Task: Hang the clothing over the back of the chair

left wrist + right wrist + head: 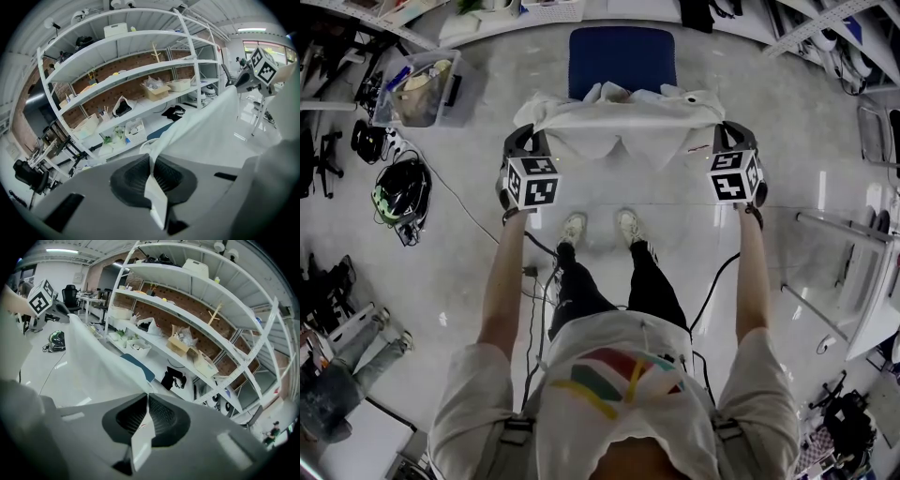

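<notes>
A white garment (pixel 619 120) is stretched between my two grippers over the back of a chair with a blue seat (pixel 622 56). My left gripper (pixel 525 150) is shut on the garment's left corner; in the left gripper view the white cloth (pixel 201 131) runs out from between the closed jaws of the left gripper (pixel 151 164). My right gripper (pixel 727 145) is shut on the right corner, and the cloth (pixel 93 362) leaves the right gripper (pixel 146 404) the same way. The chair's back is hidden under the garment.
A clear plastic bin (pixel 420 89) and a dark helmet (pixel 401 190) with cables lie on the floor at the left. White shelving (pixel 126 79) stands behind the chair. The person's white shoes (pixel 600 228) are just short of the chair. Metal frames (pixel 853 253) stand at the right.
</notes>
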### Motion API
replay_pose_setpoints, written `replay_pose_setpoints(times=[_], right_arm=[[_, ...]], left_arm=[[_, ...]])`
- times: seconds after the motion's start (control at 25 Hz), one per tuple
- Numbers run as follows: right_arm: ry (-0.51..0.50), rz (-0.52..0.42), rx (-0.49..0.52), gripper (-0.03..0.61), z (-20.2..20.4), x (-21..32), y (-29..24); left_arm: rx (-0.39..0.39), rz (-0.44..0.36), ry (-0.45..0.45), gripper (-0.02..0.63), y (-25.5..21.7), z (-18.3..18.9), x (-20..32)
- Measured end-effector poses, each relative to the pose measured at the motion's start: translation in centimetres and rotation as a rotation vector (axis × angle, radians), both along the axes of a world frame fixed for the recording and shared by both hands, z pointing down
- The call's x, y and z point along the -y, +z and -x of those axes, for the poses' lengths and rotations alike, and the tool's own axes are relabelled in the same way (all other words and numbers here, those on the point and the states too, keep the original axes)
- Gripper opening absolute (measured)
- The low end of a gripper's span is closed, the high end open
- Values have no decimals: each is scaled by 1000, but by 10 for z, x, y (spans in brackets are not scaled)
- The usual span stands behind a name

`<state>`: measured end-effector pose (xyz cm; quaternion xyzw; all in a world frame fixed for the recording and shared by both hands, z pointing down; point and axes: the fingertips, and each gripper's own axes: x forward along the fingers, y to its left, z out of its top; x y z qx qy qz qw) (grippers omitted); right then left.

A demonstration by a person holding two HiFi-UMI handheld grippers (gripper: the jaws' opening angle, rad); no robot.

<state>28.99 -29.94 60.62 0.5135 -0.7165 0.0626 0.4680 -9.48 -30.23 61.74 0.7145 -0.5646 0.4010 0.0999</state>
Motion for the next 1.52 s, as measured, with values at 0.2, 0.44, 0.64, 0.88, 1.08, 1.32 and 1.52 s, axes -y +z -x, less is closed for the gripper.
replay_pose_setpoints(times=[0.2, 0.44, 0.64, 0.88, 1.08, 1.32, 1.52], right_arm=[[19, -23, 35, 32, 2, -8, -2], [24, -24, 81, 87, 9, -14, -4], [38, -57, 121, 88, 14, -11, -22], [59, -171, 115, 15, 13, 3, -72], [57, -323, 130, 6, 20, 16, -148], [64, -482, 230, 5, 45, 5, -256], [44, -619, 346, 5, 75, -35, -323]], left_arm=[[5, 31, 26, 20, 8, -7, -7], [17, 33, 20, 23, 13, -12, -12], [-40, -12, -6, 120, -6, -9, -8], [-71, -115, -1, 126, -57, -13, 9], [-127, -226, -13, 39, -130, -21, 24], [-307, -379, 25, 18, -234, -59, 23], [-417, -494, 84, 18, -310, -86, -5]])
